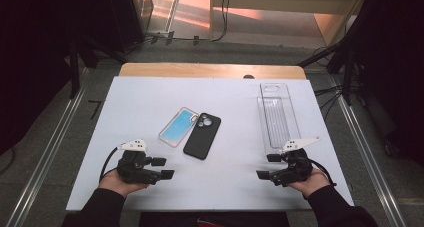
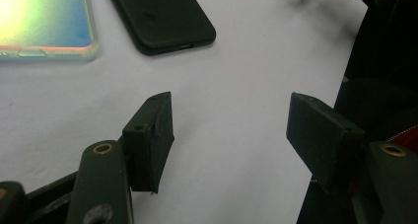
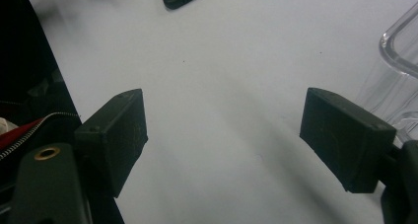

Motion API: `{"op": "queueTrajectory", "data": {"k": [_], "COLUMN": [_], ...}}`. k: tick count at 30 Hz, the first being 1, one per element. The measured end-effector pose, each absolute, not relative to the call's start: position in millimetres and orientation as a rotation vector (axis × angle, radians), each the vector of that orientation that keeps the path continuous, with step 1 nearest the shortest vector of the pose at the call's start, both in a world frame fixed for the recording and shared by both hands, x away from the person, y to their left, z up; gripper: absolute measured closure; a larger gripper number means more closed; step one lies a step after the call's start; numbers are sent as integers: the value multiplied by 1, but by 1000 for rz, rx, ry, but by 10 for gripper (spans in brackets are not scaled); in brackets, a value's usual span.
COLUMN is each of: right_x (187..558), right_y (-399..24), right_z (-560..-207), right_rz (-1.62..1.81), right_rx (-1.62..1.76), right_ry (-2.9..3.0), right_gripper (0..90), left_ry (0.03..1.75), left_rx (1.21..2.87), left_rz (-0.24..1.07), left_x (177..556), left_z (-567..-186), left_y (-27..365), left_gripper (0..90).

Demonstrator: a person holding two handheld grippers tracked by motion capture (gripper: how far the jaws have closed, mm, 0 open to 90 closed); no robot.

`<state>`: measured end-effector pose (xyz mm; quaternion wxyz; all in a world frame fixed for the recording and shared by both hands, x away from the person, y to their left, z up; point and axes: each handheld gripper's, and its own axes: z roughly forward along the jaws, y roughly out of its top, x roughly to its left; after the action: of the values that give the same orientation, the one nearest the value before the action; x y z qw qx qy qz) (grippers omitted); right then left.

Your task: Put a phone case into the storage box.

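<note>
At table centre lie a black phone case (image 1: 202, 135) and, at its nine o'clock, a translucent case (image 1: 178, 126): light, flexible, slippery; best pinched across long edges. Left gripper (image 1: 166, 168) and right gripper (image 1: 265, 166) gape empty.

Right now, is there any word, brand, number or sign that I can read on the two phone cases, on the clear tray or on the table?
None can be read.
Black phone case: plain back, no print visible.
Iridescent clear phone case: only colours, no text.
Clear plastic tray: no label visible.
White table: blank.
</note>
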<state>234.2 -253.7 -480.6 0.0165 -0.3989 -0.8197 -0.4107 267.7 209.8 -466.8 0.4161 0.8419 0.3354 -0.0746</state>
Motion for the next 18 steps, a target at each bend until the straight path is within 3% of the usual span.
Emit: {"op": "queueTrajectory", "data": {"k": [4,18], "right_x": [234,234], "right_y": [-253,-254], "right_z": [-481,-482], "right_rz": [-1275,-1262], "right_rx": [-1244,-1238], "right_ry": [-2549,-2537], "right_gripper": [164,164], "left_ry": [865,860], "left_rx": [2127,2120], "left_rz": [-207,-197], "left_x": [269,270], "left_z": [-468,-467], "left_y": [209,209], "left_gripper": [300,299]}}
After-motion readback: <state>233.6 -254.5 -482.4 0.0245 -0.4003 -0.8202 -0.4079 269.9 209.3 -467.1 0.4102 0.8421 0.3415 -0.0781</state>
